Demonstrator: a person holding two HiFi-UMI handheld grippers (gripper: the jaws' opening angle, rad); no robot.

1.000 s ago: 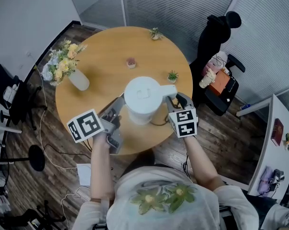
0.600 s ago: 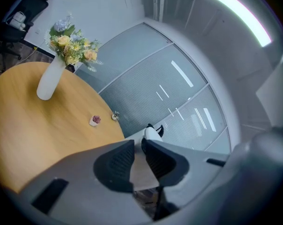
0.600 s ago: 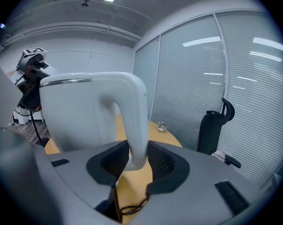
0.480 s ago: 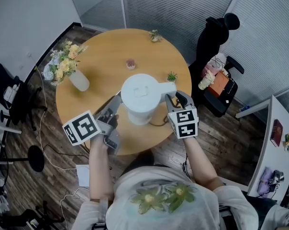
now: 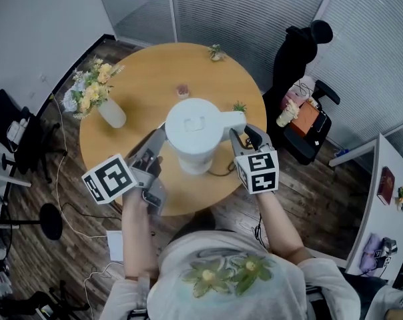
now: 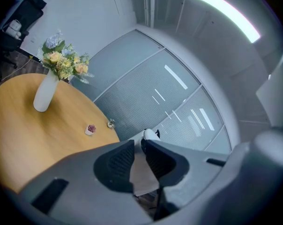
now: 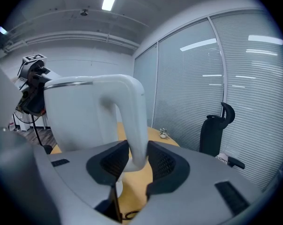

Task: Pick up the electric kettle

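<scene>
The white electric kettle (image 5: 195, 129) hangs above the round wooden table (image 5: 141, 79), lid towards me. My right gripper (image 5: 240, 137) is shut on its curved handle (image 7: 132, 121), pads pressing both sides, in the right gripper view (image 7: 134, 161). The kettle body (image 7: 80, 111) fills the left of that view. My left gripper (image 5: 160, 142) meets the kettle's opposite side under the rim. In the left gripper view its jaws (image 6: 139, 156) stand nearly together on a thin pale piece, apparently the kettle's spout.
A white vase of flowers (image 5: 105, 105) stands at the table's left. A small pot (image 5: 182, 91) and two tiny plants (image 5: 239, 106) sit further back. A dark cable (image 5: 221, 172) lies under the kettle. A black coat stand (image 5: 301, 52) and a chair (image 5: 308, 122) are to the right.
The kettle has risen off the table towards me and looks larger. Both grippers rose with it, keeping their hold.
</scene>
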